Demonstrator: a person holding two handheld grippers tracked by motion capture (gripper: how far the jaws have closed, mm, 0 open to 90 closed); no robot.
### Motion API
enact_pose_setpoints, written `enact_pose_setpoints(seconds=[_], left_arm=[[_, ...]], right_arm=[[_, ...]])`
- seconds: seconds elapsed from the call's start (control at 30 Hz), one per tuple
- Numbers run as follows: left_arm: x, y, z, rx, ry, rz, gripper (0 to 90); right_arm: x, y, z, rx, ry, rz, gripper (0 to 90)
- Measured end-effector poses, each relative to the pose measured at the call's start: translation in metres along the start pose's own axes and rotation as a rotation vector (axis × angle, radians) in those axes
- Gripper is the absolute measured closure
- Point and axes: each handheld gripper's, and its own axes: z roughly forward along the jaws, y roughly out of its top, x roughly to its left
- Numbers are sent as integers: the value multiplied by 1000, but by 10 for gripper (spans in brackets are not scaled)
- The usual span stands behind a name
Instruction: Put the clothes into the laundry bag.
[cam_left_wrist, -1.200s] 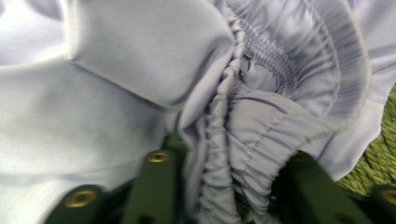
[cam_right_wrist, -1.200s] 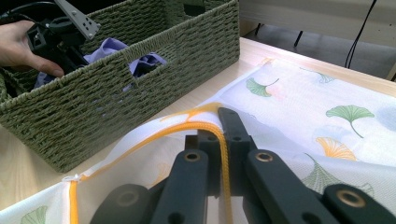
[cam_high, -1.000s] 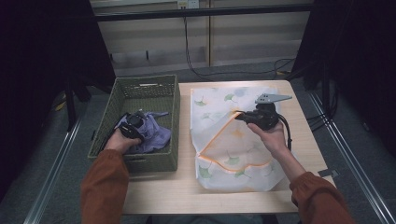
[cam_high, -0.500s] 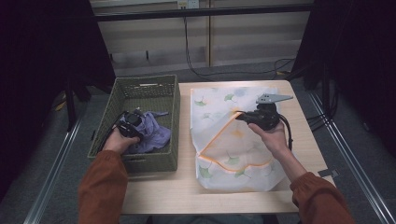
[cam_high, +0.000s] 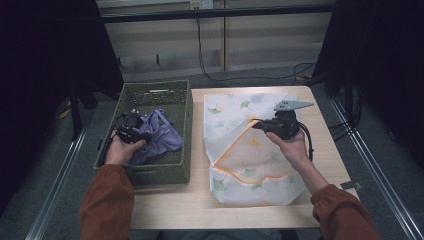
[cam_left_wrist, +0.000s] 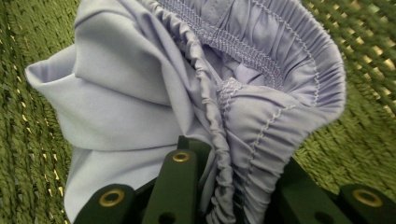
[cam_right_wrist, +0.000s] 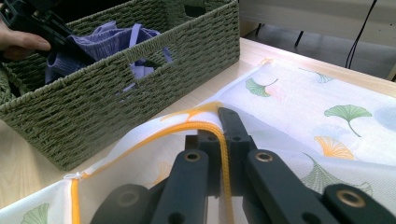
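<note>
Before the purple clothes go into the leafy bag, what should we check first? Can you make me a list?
1. Left gripper has the purple garment pinched at its stretchy band: ok.
2. Right gripper is shut on the orange edge of the leaf-print bag: ok.
3. Bag's mouth is lifted wide enough to take the garment: cannot tell; the edge is raised, but the opening is not plain.
4. Garment is free of the green basket: not ok, it sits inside, and a strap pokes through a hole in the basket wall.
5. Bag lies flat on the table, beside the basket: ok.
</note>
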Motion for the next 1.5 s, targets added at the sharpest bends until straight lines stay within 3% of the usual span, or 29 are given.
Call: enact_pose_setpoints(seconds=[0.3, 0.67, 0.7, 0.87, 1.5], left_arm=[[-1, -3, -19, -141, -2, -33, 819], [-7, -1, -42, -284, -18, -12, 819], [-7, -2, -44, -286, -28, 3, 818], [-10, -5, -47, -350, -30, -16, 818], [-19, -8, -78, -514, -32, 1, 818]], right_arm=[[-1, 0, 0, -1, 1, 6, 893], [0, 0, 0, -4, 1, 7, 893], [0, 0, 0, -2, 4, 8, 893], [0, 0, 1, -2, 6, 11, 893], [1, -2, 3, 7, 7, 1, 893]])
